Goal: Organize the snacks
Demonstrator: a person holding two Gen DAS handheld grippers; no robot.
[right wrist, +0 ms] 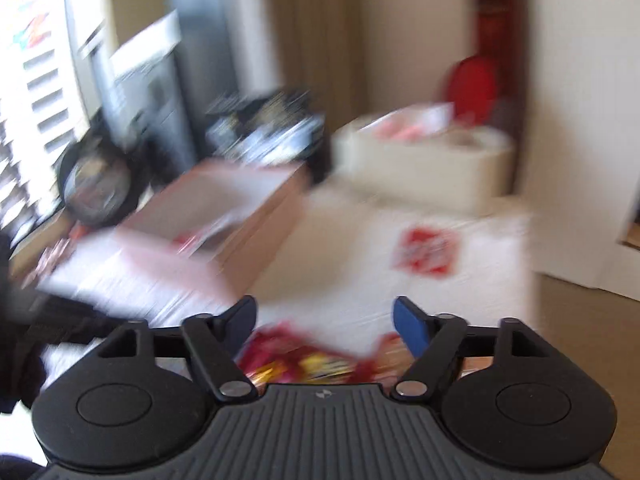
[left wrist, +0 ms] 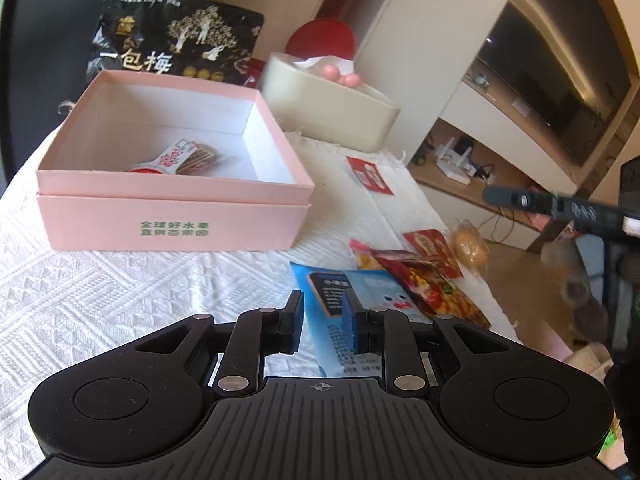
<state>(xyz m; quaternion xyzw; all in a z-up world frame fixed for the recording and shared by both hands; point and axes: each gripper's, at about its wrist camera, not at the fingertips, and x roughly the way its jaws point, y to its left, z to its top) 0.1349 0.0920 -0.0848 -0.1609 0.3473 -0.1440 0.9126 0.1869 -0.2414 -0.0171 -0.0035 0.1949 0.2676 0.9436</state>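
Observation:
An open pink box [left wrist: 172,204] stands on the white cloth and holds a red-and-white snack packet [left wrist: 176,158]. My left gripper [left wrist: 326,326] is open, its pads either side of the near end of a light blue packet [left wrist: 352,300], low over it. Beside it lie red and yellow snack packets [left wrist: 424,280], a red packet [left wrist: 434,248] and a wrapped bun [left wrist: 470,250]. A small red packet [left wrist: 370,174] lies further back. My right gripper [right wrist: 326,320] is open and empty, above red and yellow packets [right wrist: 304,360]; its view is blurred, with the pink box [right wrist: 224,224] to the left.
A large black snack bag [left wrist: 172,36] stands behind the box. A cream tissue holder [left wrist: 332,100] sits at the back right. The table's right edge drops to the floor near the snacks. The right gripper's finger [left wrist: 560,208] shows at the right of the left wrist view.

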